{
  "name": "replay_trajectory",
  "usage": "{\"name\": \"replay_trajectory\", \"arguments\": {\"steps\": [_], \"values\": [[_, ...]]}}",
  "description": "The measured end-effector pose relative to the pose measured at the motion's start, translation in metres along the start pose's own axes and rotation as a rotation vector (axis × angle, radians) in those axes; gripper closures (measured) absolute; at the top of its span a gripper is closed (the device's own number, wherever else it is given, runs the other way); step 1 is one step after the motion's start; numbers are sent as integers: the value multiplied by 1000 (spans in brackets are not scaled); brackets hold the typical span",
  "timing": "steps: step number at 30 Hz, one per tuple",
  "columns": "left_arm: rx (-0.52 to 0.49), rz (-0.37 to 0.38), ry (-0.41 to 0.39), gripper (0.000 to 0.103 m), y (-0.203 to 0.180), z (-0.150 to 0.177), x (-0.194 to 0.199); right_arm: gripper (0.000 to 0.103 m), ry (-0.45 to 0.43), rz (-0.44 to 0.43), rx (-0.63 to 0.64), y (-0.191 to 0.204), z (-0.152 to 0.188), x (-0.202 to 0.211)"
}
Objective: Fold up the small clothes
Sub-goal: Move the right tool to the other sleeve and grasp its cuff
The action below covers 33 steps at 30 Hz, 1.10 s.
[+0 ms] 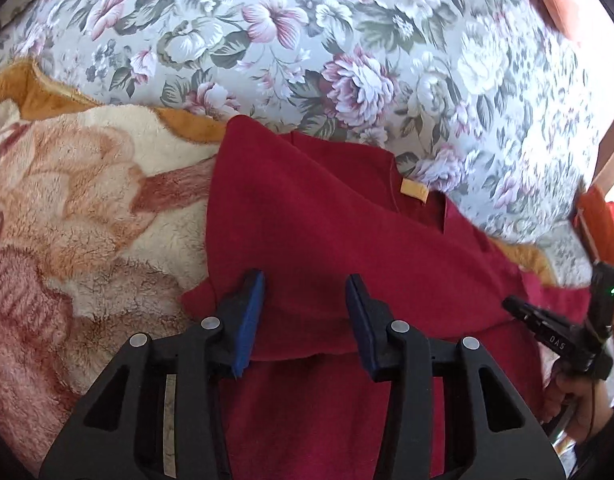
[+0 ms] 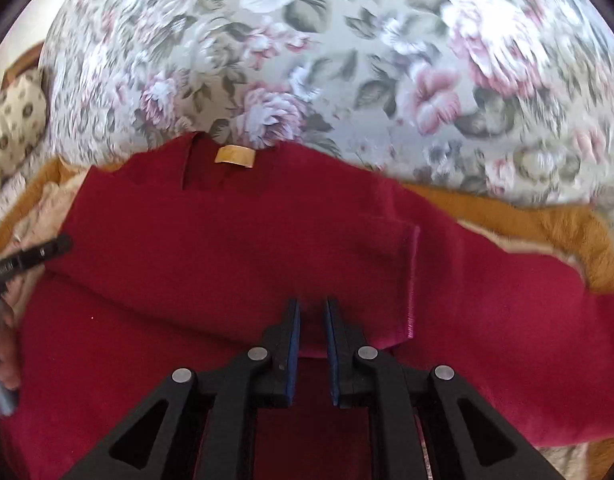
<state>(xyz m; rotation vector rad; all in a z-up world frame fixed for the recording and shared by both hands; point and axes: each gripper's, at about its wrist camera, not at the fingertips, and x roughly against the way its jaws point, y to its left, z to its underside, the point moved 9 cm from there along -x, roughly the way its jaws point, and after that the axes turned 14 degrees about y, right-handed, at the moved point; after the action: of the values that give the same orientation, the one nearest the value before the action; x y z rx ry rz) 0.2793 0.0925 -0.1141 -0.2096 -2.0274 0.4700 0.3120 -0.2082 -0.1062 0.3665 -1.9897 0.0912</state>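
Floral bedding [image 1: 347, 40] and a plush blanket [image 1: 87, 200] carry our red top [image 1: 327, 232]; our left claw [image 1: 305, 316] hovers half-open, empty, over a folded-in flap. From the right view, our right claw [image 2: 311, 344] looks nearly closed, empty, beside the folded sleeve [image 2: 367, 272]. Mid-fold, we judge; next we need a hem grip.

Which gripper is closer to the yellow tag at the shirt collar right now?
Hard to say; the views suggest neither is clearly closer. The left gripper hangs open over the red shirt below the yellow tag; the right gripper sits near the shirt's lower fold.
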Motion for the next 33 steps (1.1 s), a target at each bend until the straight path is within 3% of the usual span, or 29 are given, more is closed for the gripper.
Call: {"name": "replay_trajectory", "arguments": {"steps": [3, 8, 10, 12, 14, 19, 23, 26, 33], "values": [[17, 42, -17, 62, 3, 2, 3, 94, 11, -36, -20, -3, 1, 1], [6, 37, -34, 62, 0, 6, 4, 93, 22, 12, 10, 0, -1, 15], [-4, 17, -37, 62, -1, 6, 3, 90, -37, 43, -31, -16, 0, 37], [-5, 16, -41, 62, -1, 5, 3, 88, -125, 59, -84, -42, 11, 72], [0, 29, -44, 62, -1, 4, 3, 81, -177, 118, -171, -79, 37, 104], [22, 74, -53, 62, 2, 4, 5, 74, -317, 286, -360, -182, 108, 190], [20, 71, -56, 62, 2, 4, 5, 65, -433, 349, -625, -276, 155, 253], [21, 75, -56, 62, 3, 4, 5, 65, -436, 287, -718, -314, 162, 259], [29, 90, -58, 62, 3, 3, 4, 64, -425, 238, -637, -326, 128, 247]]}}
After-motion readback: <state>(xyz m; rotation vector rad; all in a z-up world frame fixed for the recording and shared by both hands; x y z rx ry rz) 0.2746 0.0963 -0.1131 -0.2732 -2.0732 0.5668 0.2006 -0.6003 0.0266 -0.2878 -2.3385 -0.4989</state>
